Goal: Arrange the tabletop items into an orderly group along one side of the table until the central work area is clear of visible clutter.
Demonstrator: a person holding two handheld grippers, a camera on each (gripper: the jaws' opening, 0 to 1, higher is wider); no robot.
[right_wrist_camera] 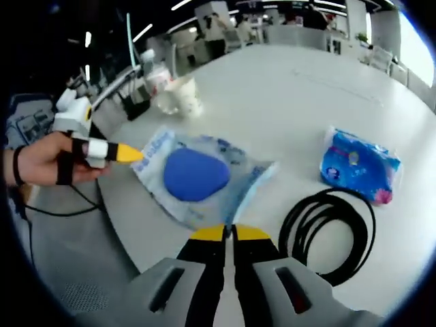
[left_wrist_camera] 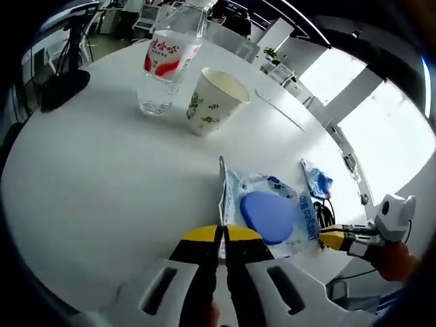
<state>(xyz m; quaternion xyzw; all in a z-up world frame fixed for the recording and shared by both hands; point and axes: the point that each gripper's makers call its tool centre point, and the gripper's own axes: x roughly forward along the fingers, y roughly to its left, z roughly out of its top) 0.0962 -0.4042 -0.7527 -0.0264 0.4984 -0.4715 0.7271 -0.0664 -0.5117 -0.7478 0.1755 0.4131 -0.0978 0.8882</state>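
Left gripper view, lower centre: clear pouch (left_wrist_camera: 269, 212) with a blue oval inside, print too warped to read, one edge clenched in the left gripper (left_wrist_camera: 221, 240). Upper left: water bottle (left_wrist_camera: 167, 65) with red-and-white label in Chinese characters, just beside a paper cup (left_wrist_camera: 214, 101) with green pattern. Right gripper view: right gripper (right_wrist_camera: 230, 235) pinched onto the pouch's near edge. Right: blue tissue pack (right_wrist_camera: 360, 165), black cable coil (right_wrist_camera: 327, 231) below it, on the white table (right_wrist_camera: 286, 88).
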